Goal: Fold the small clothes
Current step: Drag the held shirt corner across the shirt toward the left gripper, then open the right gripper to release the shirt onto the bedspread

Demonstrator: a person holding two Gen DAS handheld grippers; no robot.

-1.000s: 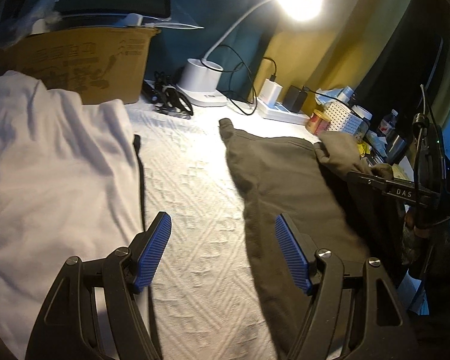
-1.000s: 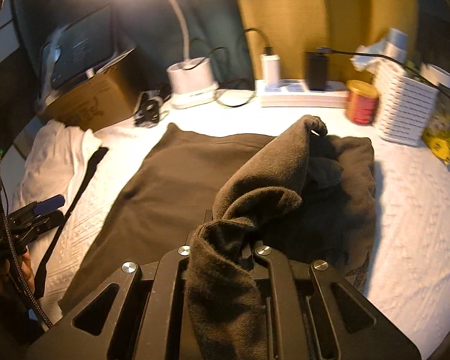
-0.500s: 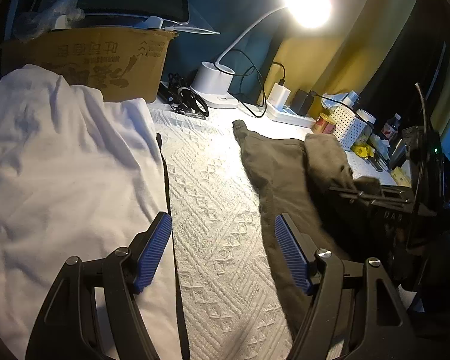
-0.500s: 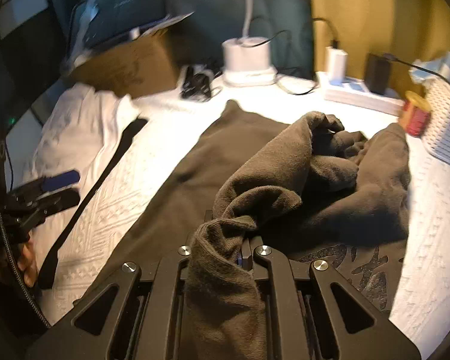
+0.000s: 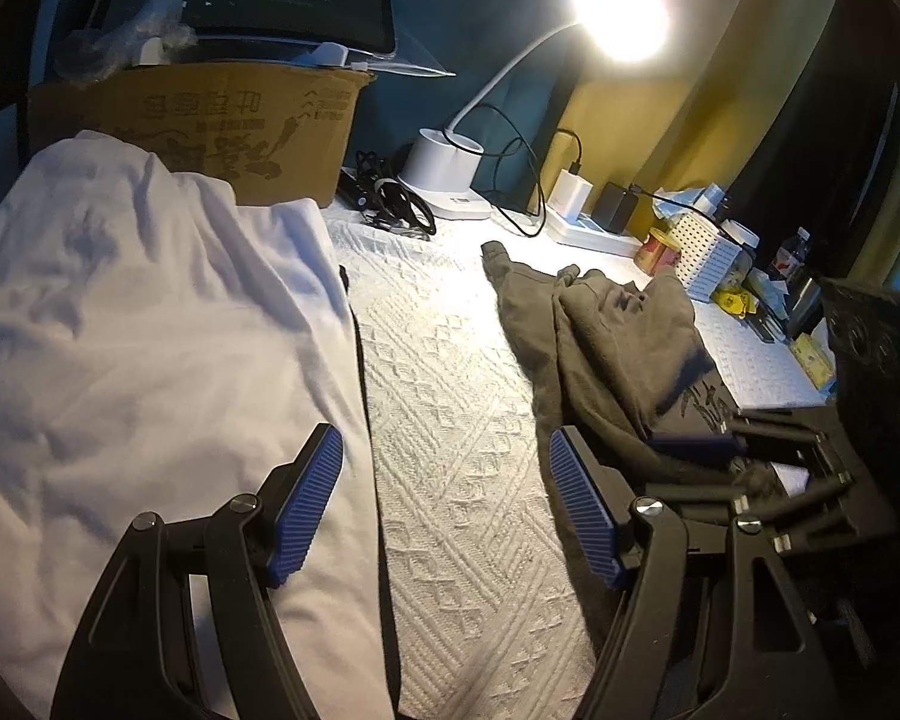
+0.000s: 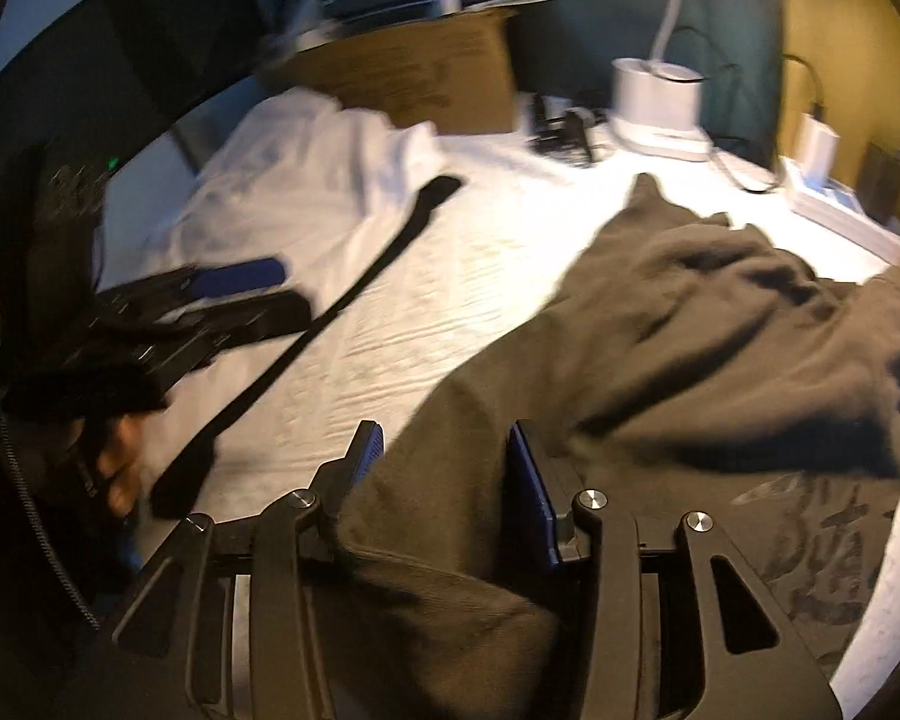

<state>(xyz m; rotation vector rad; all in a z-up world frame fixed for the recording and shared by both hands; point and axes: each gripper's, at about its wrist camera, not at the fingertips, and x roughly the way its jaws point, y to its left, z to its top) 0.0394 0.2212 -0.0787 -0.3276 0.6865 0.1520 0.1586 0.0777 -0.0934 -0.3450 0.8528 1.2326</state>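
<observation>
Right tool [image 6: 444,480] jaws just opening; brown garment [image 6: 720,348] between, seemingly unpinched.

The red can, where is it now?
In the left wrist view the red can stands at the back right, between the power strip and the white basket.

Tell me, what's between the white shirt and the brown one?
A bare strip of white knitted blanket separates the white shirt from the brown shirt; a black strap lies along the white shirt's edge. Both views show it.
</observation>
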